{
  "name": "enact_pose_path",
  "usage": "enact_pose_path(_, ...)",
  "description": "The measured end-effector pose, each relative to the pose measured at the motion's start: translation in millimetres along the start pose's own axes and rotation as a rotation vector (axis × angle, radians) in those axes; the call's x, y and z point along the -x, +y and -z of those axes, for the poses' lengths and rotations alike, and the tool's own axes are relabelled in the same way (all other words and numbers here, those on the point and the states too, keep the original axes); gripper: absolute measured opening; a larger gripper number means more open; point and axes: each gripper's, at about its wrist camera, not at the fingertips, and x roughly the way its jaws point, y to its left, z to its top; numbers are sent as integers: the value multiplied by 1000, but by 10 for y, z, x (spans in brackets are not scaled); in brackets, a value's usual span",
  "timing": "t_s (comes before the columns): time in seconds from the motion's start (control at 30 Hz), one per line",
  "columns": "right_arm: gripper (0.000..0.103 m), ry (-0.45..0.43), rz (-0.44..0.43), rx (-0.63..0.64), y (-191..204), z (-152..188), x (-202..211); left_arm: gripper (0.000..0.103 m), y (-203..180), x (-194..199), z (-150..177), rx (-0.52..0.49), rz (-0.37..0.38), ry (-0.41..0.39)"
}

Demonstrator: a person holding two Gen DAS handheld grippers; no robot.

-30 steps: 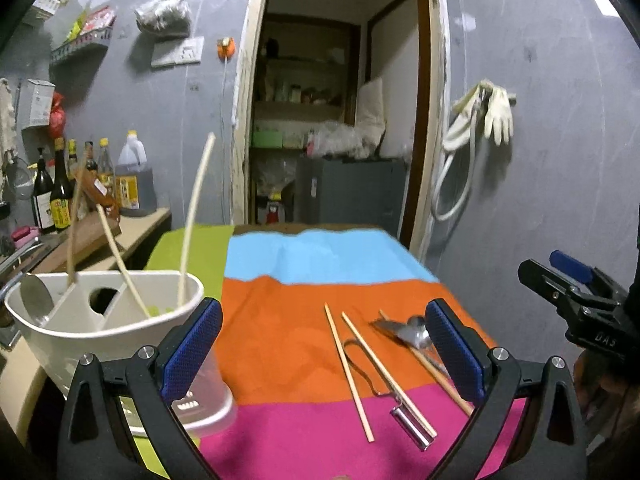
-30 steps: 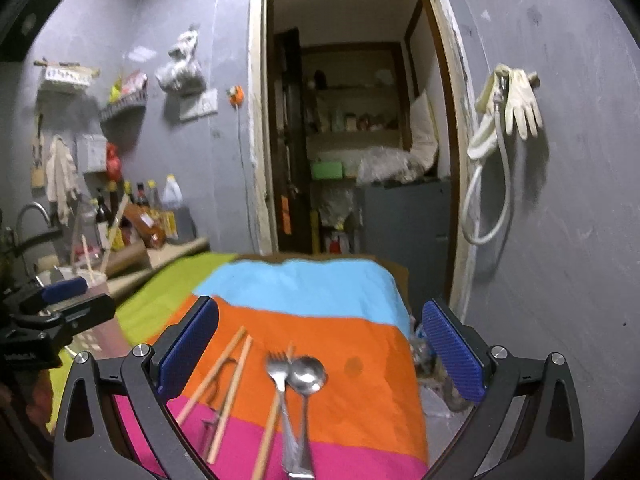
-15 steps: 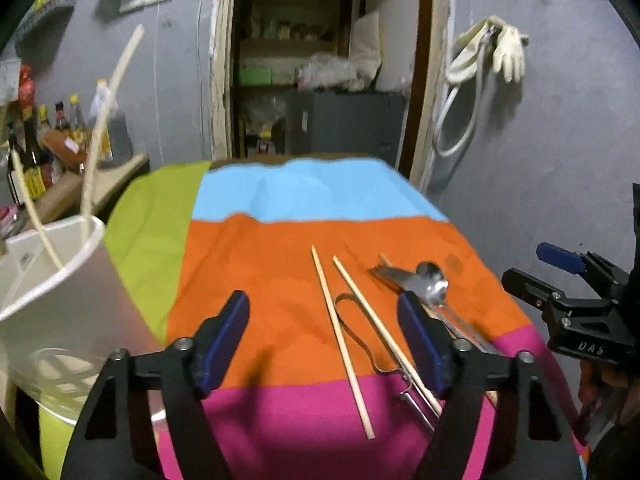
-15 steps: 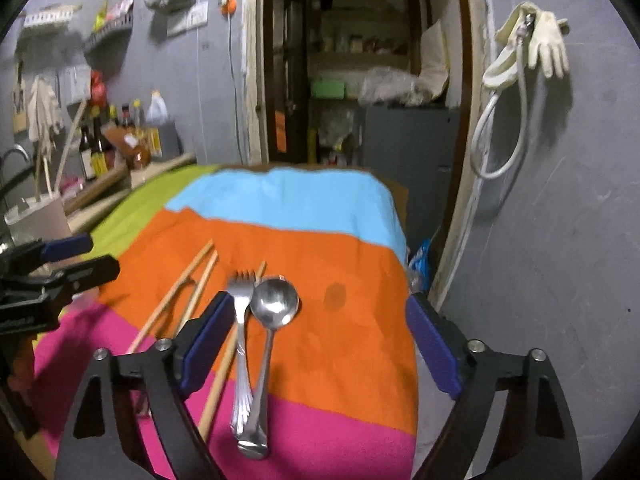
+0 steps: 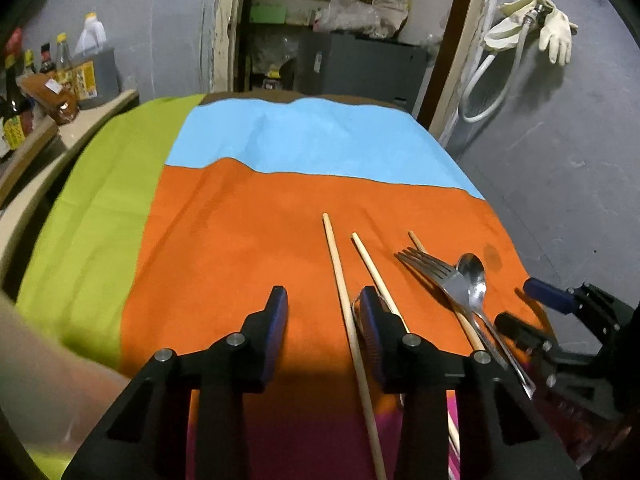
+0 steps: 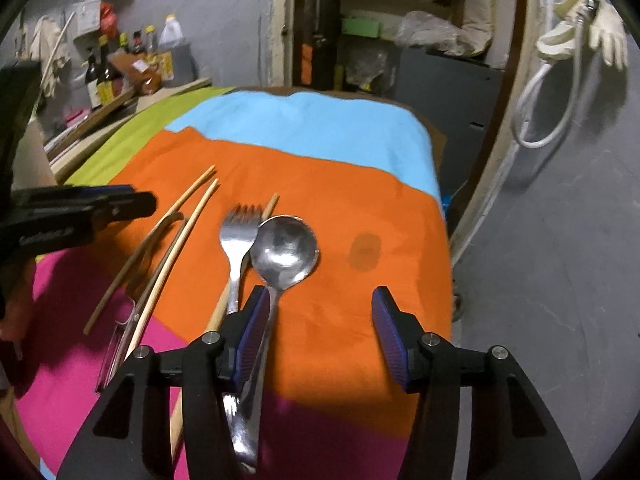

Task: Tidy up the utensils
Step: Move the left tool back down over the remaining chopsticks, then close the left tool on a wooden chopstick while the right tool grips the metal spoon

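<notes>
Just ahead of the left claw (image 5: 324, 322), jaws parted and holding nothing, a chopstick (image 5: 347, 312) runs lengthwise through the gap close to the right pad; the second chopstick (image 5: 374, 270) passes just outside that pad. Spread is narrower than 0.5 s ago and much narrower than 1.0 s ago. The claw has dropped low over the striped cloth (image 5: 224, 216); the white utensil holder seen at its left earlier is out of this view, only a blurred pale edge at lower left.

Right of the left claw lie the fork (image 5: 436, 272) and spoon (image 5: 474, 276) side by side, with a third chopstick (image 5: 416, 240) tip showing from under the fork.

Right claw (image 6: 318, 322): open, empty, jaws also closer together than before. It has come down and forward. Its left pad sits right at the spoon (image 6: 286, 252) handle, touching or just beside, can't tell. Spoon bowl is just ahead of that pad, fork (image 6: 238, 236) just left of it. A metal peeler (image 6: 120, 340) lies left of the claw under the chopstick pair.

Further out: a dark stain (image 6: 365, 251) on the orange band ahead of the right claw, then the blue band, then the doorway. Rubber gloves (image 5: 554, 32) hang on the wall far right; bottles (image 5: 74, 68) stand far left.
</notes>
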Motion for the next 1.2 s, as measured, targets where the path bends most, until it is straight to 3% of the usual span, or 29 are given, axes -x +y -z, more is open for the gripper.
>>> enact_pose_path(0.33,51,55,-48,17,14,-98,-198,23,42,-254,-160,12,29,69)
enact_pose_path(0.7,51,66,-59,16,8,-167,-262,6,39,-367,-221,7,-4,102)
enact_pose_path(1.2,51,85,-102,-3,31,-293,-409,4,27,-291,-136,5,-40,130)
